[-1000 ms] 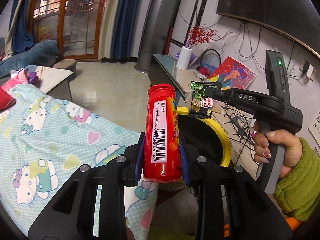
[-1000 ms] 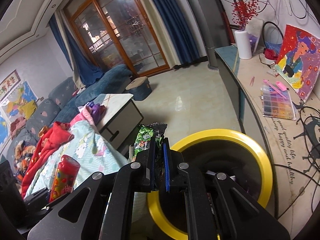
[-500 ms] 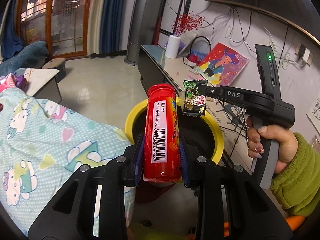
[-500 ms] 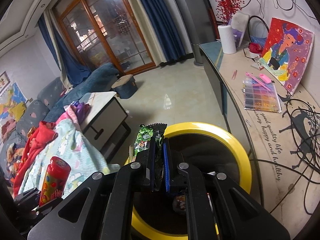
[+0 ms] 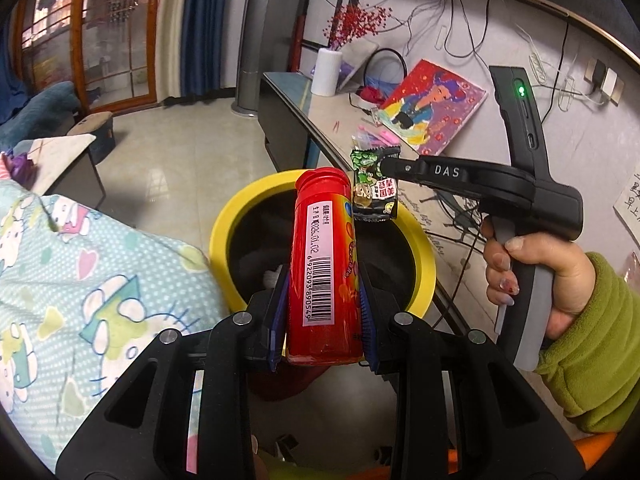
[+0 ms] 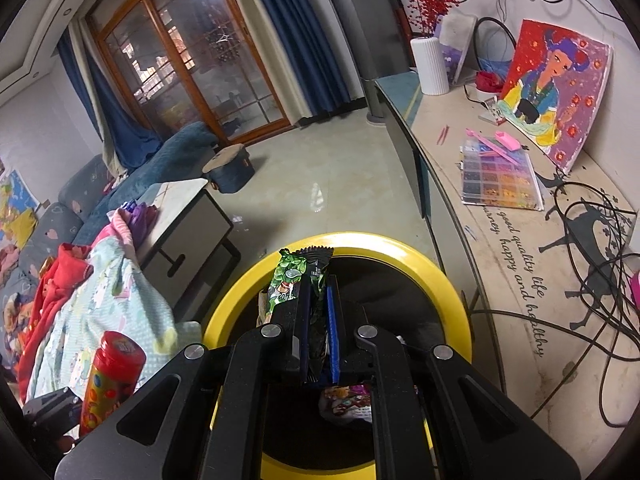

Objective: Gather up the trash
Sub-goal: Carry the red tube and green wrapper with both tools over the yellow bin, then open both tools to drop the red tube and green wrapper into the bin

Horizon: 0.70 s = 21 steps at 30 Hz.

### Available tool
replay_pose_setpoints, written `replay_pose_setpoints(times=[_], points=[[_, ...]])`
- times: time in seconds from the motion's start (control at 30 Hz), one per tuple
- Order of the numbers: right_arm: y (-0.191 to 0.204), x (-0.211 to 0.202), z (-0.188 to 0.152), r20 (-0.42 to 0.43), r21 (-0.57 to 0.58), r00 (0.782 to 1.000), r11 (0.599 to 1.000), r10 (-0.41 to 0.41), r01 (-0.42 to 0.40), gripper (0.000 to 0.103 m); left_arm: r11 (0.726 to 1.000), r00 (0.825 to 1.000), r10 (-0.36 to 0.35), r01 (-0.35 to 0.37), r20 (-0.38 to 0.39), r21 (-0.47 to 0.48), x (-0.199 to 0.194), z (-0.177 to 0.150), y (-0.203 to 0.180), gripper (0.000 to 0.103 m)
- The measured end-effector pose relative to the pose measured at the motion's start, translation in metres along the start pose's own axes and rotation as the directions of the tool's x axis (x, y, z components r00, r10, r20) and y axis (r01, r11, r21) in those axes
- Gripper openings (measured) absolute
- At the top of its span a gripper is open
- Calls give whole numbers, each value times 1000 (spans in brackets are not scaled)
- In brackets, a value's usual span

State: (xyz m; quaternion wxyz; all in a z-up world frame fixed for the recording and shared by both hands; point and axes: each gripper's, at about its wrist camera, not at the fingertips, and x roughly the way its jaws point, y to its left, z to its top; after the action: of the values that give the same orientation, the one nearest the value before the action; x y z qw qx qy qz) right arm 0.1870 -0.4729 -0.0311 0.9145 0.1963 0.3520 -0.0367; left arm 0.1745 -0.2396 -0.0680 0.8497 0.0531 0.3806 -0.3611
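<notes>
Left gripper [image 5: 323, 316], nearest the camera: its fingers [image 5: 280, 312] clamp a red tube [image 5: 322, 264] with a white barcode label, held upright, its cap just in front of the near rim of a yellow-rimmed bin [image 5: 224, 232]. A patterned blanket [image 5: 80, 280] lies to the left of the bin. Right gripper [image 6: 318, 320]: its fingers [image 6: 332, 320] are closed on a green snack wrapper [image 6: 296, 276], which hangs above the bin's dark opening; in the right wrist view another wrapper [image 6: 346, 404] lies inside the bin. A hand [image 5: 532, 268] in a green sleeve [image 5: 588, 344] grips the right gripper's handle. Beyond the bin, a long tabletop [image 6: 452, 184] carries a bead box [image 6: 496, 176], a painting [image 6: 556, 84] and a white vase [image 6: 430, 64].
</notes>
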Motion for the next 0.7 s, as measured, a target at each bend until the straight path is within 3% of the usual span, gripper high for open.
replay_pose_setpoints(times=[0.57, 0.7], points=[[-23, 2, -1, -37, 38, 999, 999, 32, -31, 11, 999, 998, 27, -26, -64, 20, 37, 14, -8, 23], [-28, 3, -2, -48, 48, 998, 998, 32, -30, 18, 999, 997, 52, -51, -57, 18, 40, 14, -4, 28]])
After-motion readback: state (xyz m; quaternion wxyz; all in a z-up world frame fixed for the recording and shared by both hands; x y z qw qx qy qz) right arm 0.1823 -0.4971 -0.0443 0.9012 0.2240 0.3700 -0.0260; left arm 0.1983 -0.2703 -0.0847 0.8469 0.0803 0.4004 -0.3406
